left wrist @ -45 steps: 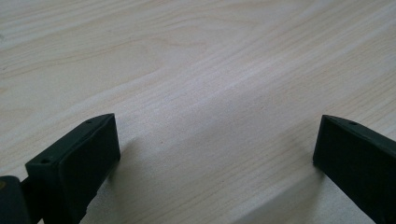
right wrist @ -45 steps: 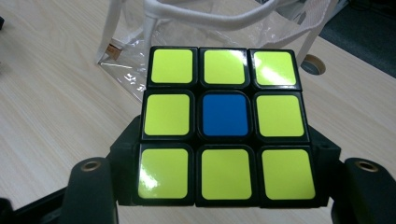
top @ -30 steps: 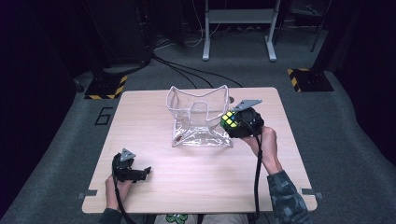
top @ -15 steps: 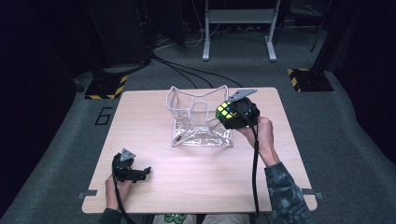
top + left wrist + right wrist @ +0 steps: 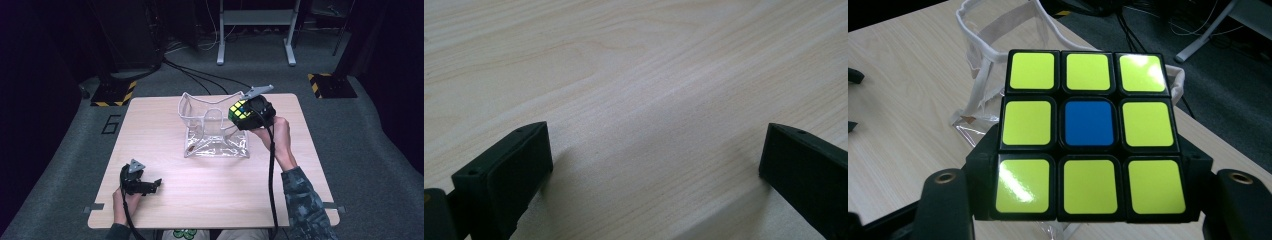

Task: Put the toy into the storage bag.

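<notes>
The right gripper (image 5: 250, 112) is held raised right of frame centre, clamped on the puzzle cube (image 5: 1088, 135) above the clear bag's (image 5: 215, 131) right rim. The left gripper (image 5: 145, 185) is rested wide open, empty, lower left, bare table (image 5: 200, 200) around it.

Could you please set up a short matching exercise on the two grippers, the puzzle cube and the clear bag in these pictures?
Things:
1. left gripper
2. right gripper
3. puzzle cube
4. clear bag

States:
A. mouth open, on the table's middle
B. jaws apart, low over bare wood
C. yellow face with a blue centre
D. shut on the cube

Pairs: 1-B, 2-D, 3-C, 4-A
</notes>
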{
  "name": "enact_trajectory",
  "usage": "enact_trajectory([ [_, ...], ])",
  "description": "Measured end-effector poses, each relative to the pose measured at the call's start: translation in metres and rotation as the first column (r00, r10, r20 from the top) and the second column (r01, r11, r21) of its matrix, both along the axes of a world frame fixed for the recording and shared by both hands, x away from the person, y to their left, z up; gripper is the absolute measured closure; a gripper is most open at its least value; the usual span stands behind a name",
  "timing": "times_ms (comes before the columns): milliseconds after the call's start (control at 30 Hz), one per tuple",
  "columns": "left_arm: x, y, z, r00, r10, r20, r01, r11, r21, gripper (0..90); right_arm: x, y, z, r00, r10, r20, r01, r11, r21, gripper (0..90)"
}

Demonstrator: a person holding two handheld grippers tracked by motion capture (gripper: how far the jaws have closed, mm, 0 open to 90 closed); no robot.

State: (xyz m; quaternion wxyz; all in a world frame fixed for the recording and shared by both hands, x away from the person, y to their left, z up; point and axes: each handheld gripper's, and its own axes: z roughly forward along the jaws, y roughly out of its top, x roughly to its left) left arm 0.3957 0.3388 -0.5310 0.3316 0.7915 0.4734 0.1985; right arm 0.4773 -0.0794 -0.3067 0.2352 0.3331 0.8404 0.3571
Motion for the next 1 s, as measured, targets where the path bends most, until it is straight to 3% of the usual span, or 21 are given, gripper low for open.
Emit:
enact_trajectory([
  [700,0.000,0.000,0.000,1.0000,0.000,0.000,0.000,1.0000,0.000,0.4,0.033,0.019,0.005,0.9998,0.010,-0.016,-0.010,1.000,0.017,33.1],
  [1000,0.000,-0.001,0.000,1.0000,0.005,-0.002,-0.005,1.0000,-0.007,0.4,0.044,0.031,0.001,0.9988,0.010,-0.048,-0.010,1.000,0.008,33.1],
])
